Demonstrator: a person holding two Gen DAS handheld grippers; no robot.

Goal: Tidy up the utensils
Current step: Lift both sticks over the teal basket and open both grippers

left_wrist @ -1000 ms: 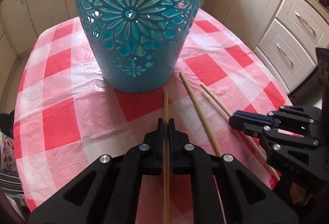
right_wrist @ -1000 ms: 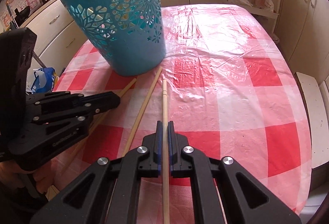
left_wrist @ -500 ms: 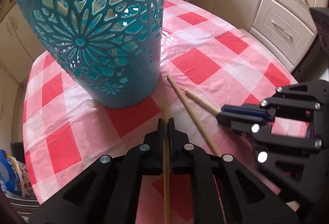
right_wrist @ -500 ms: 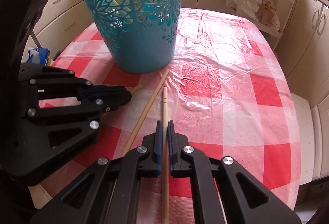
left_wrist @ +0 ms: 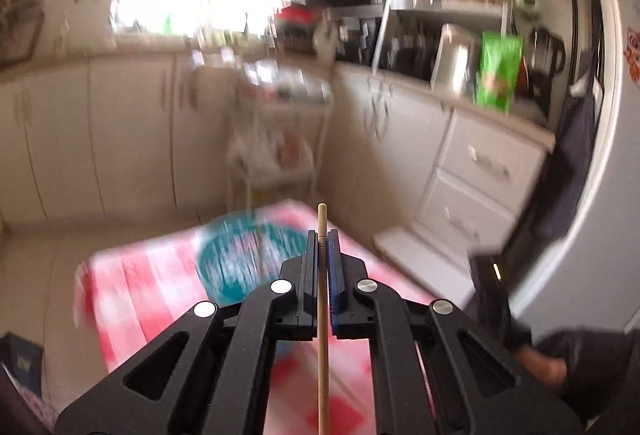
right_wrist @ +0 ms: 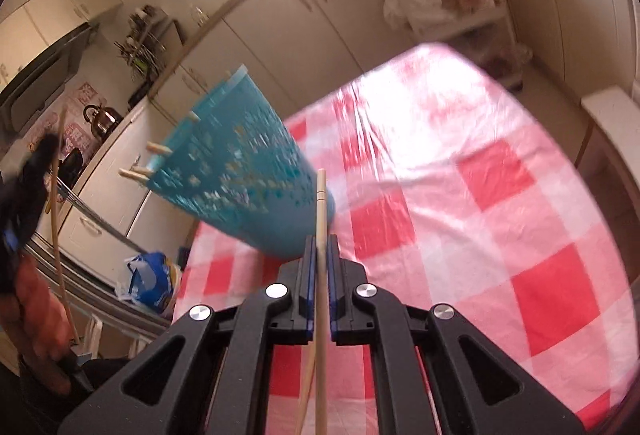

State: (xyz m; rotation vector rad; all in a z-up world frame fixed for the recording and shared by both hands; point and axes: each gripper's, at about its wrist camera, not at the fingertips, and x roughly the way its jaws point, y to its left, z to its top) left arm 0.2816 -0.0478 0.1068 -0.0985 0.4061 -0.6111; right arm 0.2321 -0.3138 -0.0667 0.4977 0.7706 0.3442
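Note:
My left gripper (left_wrist: 322,240) is shut on a wooden chopstick (left_wrist: 322,355) and hangs high over the table. The teal cut-out basket (left_wrist: 248,259) shows blurred below it, its mouth facing up. My right gripper (right_wrist: 321,241) is shut on a second chopstick (right_wrist: 321,203), low over the checked cloth just in front of the basket (right_wrist: 248,171). Three wooden ends (right_wrist: 160,149) poke over the basket's rim. A third chopstick (right_wrist: 306,387) lies on the cloth under the right gripper. At the far left of the right wrist view, the left-held chopstick (right_wrist: 54,195) stands high and blurred.
The table (right_wrist: 500,175) wears a red-and-white checked plastic cloth. White cabinets and drawers (left_wrist: 480,163) ring the room, with a white rack (left_wrist: 276,151) behind the table. A blue bag (right_wrist: 150,281) lies on the floor at left. A person's hand (left_wrist: 536,363) shows at lower right.
Both grippers have lifted their chopsticks off the cloth. The left one rose fast to well above the basket; the right one rose a little and rolled. The third chopstick stayed on the table.

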